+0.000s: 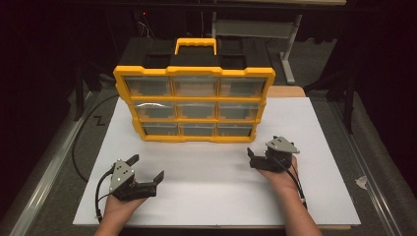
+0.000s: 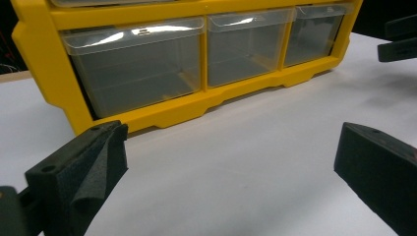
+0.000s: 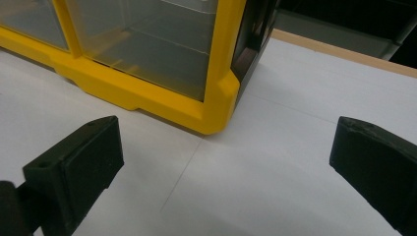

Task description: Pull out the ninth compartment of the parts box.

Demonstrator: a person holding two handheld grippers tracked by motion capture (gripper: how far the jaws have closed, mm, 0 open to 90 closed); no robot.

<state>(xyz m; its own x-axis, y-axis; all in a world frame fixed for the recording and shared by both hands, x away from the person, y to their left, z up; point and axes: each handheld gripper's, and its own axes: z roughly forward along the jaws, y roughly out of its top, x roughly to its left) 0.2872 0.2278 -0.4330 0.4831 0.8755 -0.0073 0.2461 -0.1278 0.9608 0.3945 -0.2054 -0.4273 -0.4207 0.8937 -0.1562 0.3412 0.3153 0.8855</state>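
A yellow organizer point(image 1: 194, 105) with three rows of three clear drawers stands upright at the back of the white board point(image 1: 314, 162); all drawers look pushed in. My left gripper point(image 1: 146, 167) rests low at the front left, open and empty. In the left gripper view its jaws point(image 2: 231, 162) stand wide apart, facing the bottom row of drawers point(image 2: 133, 69). My right gripper point(image 1: 263, 153) sits at the front right, also open and empty. In the right gripper view its jaws point(image 3: 226, 162) frame the organizer's lower right corner point(image 3: 216, 110).
The organizer has a yellow carry handle point(image 1: 195, 45) on a black top. A black cable point(image 1: 81, 142) curves off the board's left side. Metal rails point(image 1: 44, 167) run along both table edges. The other gripper's jaws point(image 2: 399, 39) show far right in the left gripper view.
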